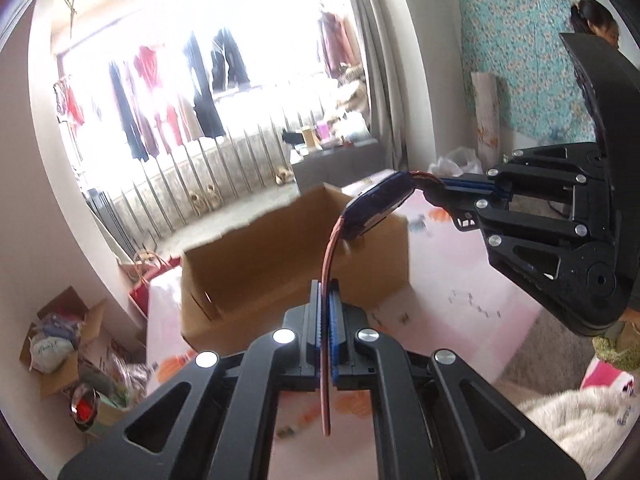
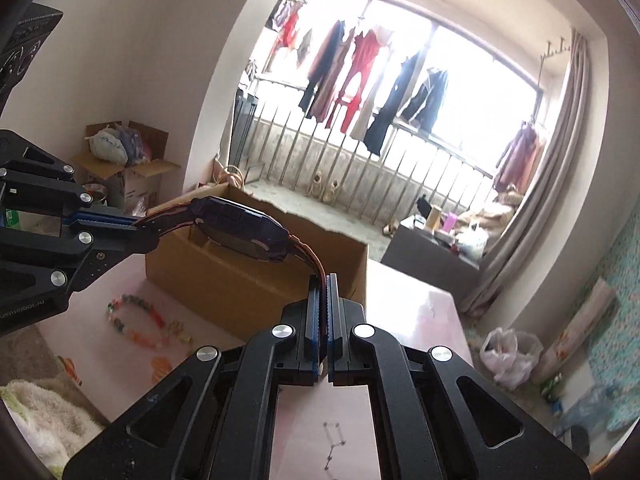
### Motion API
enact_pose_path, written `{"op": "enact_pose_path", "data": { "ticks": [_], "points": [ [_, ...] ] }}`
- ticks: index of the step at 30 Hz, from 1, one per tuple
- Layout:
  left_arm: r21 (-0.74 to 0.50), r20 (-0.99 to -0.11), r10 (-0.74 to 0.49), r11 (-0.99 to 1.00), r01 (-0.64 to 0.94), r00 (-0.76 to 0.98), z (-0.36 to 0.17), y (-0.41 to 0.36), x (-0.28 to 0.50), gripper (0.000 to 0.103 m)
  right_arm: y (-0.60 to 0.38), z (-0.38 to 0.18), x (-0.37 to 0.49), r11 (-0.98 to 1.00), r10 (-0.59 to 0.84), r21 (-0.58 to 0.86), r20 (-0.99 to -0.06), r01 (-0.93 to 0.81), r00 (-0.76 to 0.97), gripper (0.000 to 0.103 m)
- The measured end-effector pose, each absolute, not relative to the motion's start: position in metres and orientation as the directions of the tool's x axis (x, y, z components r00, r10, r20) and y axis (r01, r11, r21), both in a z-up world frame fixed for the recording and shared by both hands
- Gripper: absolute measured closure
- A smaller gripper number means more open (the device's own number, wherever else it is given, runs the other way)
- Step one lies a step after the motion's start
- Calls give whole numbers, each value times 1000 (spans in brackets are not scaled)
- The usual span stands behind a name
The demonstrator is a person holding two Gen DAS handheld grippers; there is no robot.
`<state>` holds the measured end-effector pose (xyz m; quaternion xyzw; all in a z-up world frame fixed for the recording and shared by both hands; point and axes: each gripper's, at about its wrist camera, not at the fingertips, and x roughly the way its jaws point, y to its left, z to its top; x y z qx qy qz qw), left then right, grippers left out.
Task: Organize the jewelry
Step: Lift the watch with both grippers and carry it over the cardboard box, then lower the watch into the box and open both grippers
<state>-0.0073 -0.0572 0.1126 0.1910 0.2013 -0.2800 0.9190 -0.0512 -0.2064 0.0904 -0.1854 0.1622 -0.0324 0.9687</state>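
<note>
left wrist view: the left gripper [image 1: 325, 332] has its jaws pressed together on one end of the strap of a watch [image 1: 376, 210], and the strap runs down between the blue pads and out below them, so its last part is half hidden by the black frame. the right gripper [image 1: 448, 196] comes in from the right edge and pinches the other strap end; its body is cut off by the picture border. the watch hangs in the air between the two grippers, above the open cardboard box [image 1: 288, 264] and not touching it. the inside of the box is not visible from here.

in the right wrist view the watch [image 2: 240, 232] is more clear: a dark blue, flat case with a reddish-orange strap that bends in an arc on each side. its face is turned away and dark, so i cannot read it. the right gripper [image 2: 323, 312] is closed on the strap end, and the left gripper [image 2: 138, 228] holds the other end at the left.

on the pink counter [image 2: 408, 296] lies a beaded bracelet [image 2: 138, 320] of green, pink and orange beads, near the box. a thin chain [image 2: 332, 440], perhaps a necklace, lies under the right gripper, partly covered by it and blurred. the window behind is overexposed.
</note>
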Motion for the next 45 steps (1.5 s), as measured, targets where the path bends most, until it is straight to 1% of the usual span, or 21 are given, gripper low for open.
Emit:
{"op": "enact_pose_path", "data": {
  "ticks": [2,5,7,9,13,15,18,20,23,24,26,27,28,29,32,33,34,36,39,43,45],
  "points": [
    [215,-460,-450,780,588,766,130,-55,14,100,-208,103,-33,923,-91,-384,-303,-34,949,102],
    [192,-470,-442,794,577,764,145,-54,51,100,-208,114,10,912,-36,-393,-359,-116,933,102],
    [158,-514,-434,800,579,740,149,-56,83,100,-212,114,45,910,7,-372,-430,-184,903,102],
    [92,-572,-441,803,588,692,147,-56,120,100,-215,107,78,911,41,-334,-511,-242,859,102],
    [-38,-708,-442,802,596,550,126,-65,193,100,-234,80,144,925,105,-189,-704,-329,702,102],
    [-77,-767,-424,806,587,482,110,-71,222,100,-243,59,178,931,129,-111,-792,-347,597,102],
    [-140,-846,-395,813,565,358,77,-79,259,100,-250,34,218,934,157,-13,-884,-357,441,102],
    [-176,-886,-372,822,542,277,60,-81,282,100,-250,22,236,930,166,21,-915,-366,369,102],
    [-204,-923,-336,840,503,186,39,-82,311,100,-250,11,261,919,203,95,-947,-383,251,102],
    [-211,-933,-323,846,489,157,32,-84,320,100,-251,6,268,917,207,112,-954,-383,217,100],
    [-196,-951,-284,857,477,120,23,-85,331,100,-253,-3,283,920,197,119,-964,-373,180,90],
    [-177,-959,-258,864,471,114,19,-87,336,99,-252,-7,289,923,176,102,-969,-370,171,80],
    [-162,-964,-240,871,464,113,18,-89,339,95,-252,-8,292,929,145,68,-971,-365,188,73],
    [-147,-967,-225,877,458,119,17,-89,343,92,-253,-7,296,933,119,36,-970,-358,213,73],
    [-75,-964,-183,884,461,193,24,-90,345,85,-255,1,297,940,115,22,-960,-340,256,71],
    [-60,-960,-178,884,463,215,31,-92,340,79,-255,5,295,941,113,14,-955,-339,275,70],
    [-52,-954,-181,883,467,238,37,-92,337,76,-255,10,291,939,120,12,-948,-343,296,69],
    [-40,-939,-195,880,473,283,49,-89,330,74,-256,20,281,941,101,-23,-933,-337,345,65],
    [-14,-910,-211,876,482,357,68,-81,316,65,-258,33,265,947,88,-47,-914,-318,396,61],
    [-5,-866,-240,881,474,438,96,-72,299,58,-273,43,249,960,82,-47,-895,-275,438,60],
    [-8,-843,-260,881,473,470,112,-63,292,54,-280,49,244,964,90,-35,-888,-262,451,57]
  ]
}}
